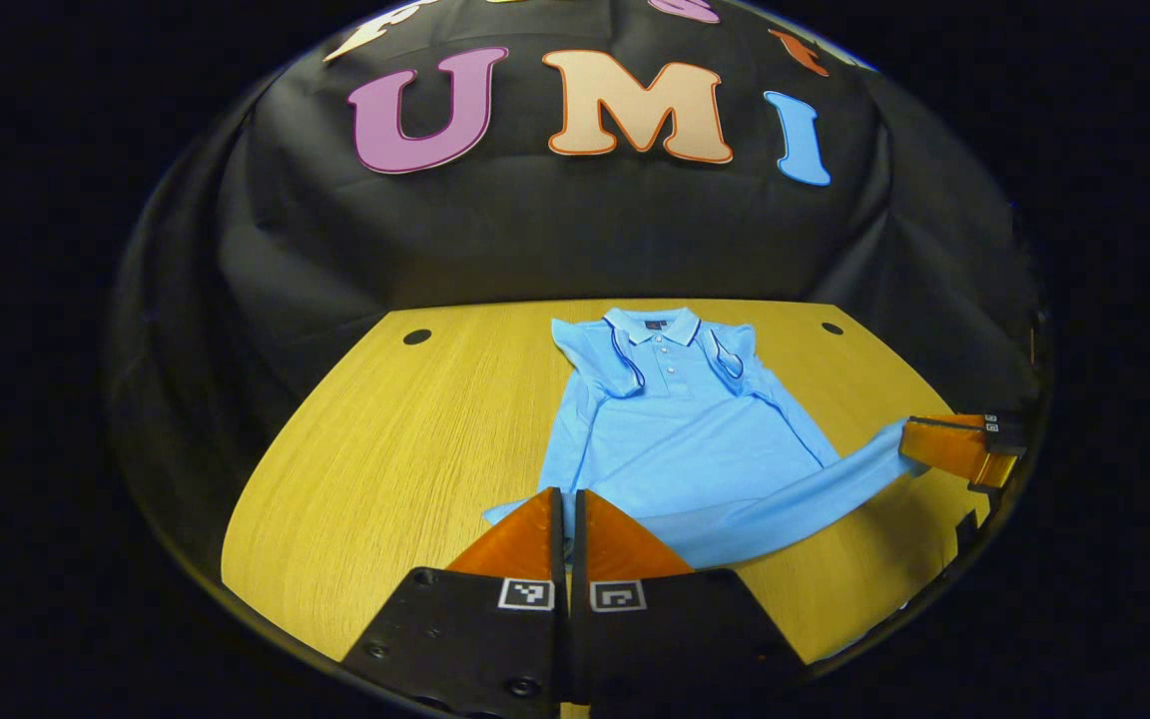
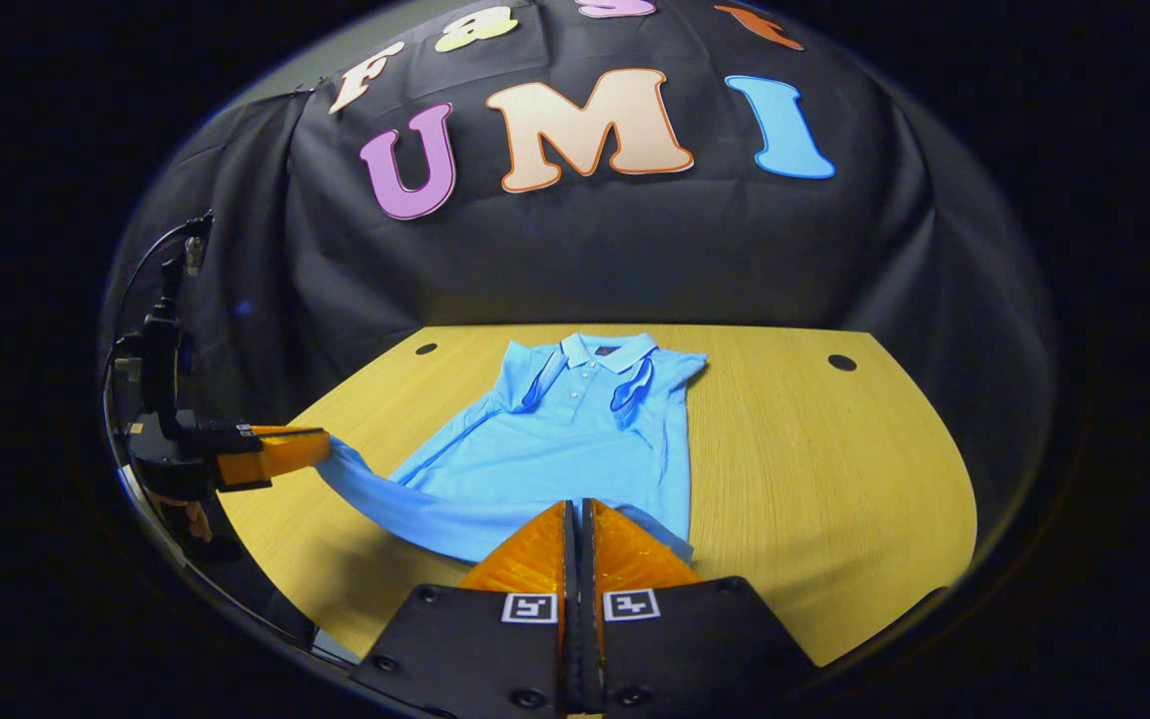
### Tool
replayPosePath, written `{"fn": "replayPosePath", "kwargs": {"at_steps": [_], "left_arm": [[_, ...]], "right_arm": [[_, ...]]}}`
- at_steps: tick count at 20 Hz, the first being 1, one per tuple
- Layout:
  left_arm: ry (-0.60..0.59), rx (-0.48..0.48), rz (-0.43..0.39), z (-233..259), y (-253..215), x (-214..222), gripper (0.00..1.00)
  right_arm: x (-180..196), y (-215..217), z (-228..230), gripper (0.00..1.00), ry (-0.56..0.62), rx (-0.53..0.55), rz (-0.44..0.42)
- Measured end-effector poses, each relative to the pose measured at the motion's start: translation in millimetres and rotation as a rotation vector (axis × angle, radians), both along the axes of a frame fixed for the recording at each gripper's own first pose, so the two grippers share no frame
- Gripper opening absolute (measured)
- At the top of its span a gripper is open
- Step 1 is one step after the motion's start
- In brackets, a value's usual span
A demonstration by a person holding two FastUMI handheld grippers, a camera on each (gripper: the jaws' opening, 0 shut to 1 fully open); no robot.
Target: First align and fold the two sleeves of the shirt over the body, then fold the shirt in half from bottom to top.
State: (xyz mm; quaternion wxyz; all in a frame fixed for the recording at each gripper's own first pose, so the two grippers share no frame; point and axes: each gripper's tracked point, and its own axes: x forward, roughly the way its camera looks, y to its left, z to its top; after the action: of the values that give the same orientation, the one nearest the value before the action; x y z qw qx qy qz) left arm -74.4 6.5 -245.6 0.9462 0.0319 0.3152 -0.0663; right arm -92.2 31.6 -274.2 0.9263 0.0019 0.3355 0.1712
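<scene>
Both claws grip the hem: left claw (image 1: 567, 499) pinches the shirt's (image 1: 680, 429) bottom corner, fingers together on cloth; right claw (image 2: 578, 509) is clamped on the opposite corner. Light blue polo, sleeves folded over its body, hem lifted and stretched. It lies on a yellow wood-grain worktop (image 2: 835, 469) before black cloth.

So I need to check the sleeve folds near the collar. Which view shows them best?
The left gripper view: both folded sleeves lie face-on either side of the collar on the shirt. The right gripper view shows the same folds slantwise.
</scene>
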Motion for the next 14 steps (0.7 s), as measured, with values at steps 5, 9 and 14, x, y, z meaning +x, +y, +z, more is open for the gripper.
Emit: {"fn": "replayPosePath", "kwargs": {"at_steps": [5, 9, 14], "left_arm": [[-0.042, 0.003, -0.037, 15.2, -5.3, 57.6, 0.00], [-0.068, -0.014, -0.062, 20.9, -12.6, 101.3, 0.00], [-0.096, -0.021, -0.086, 21.1, -19.7, 158.2, 0.00]], "right_arm": [[56.2, 1.9, 13.1, 0.02, -0.060, 0.001, -0.051], [94.2, 3.9, 14.4, 0.00, -0.088, -0.005, -0.081], [147.2, 8.4, 8.0, 0.03, -0.120, -0.011, -0.123]]}}
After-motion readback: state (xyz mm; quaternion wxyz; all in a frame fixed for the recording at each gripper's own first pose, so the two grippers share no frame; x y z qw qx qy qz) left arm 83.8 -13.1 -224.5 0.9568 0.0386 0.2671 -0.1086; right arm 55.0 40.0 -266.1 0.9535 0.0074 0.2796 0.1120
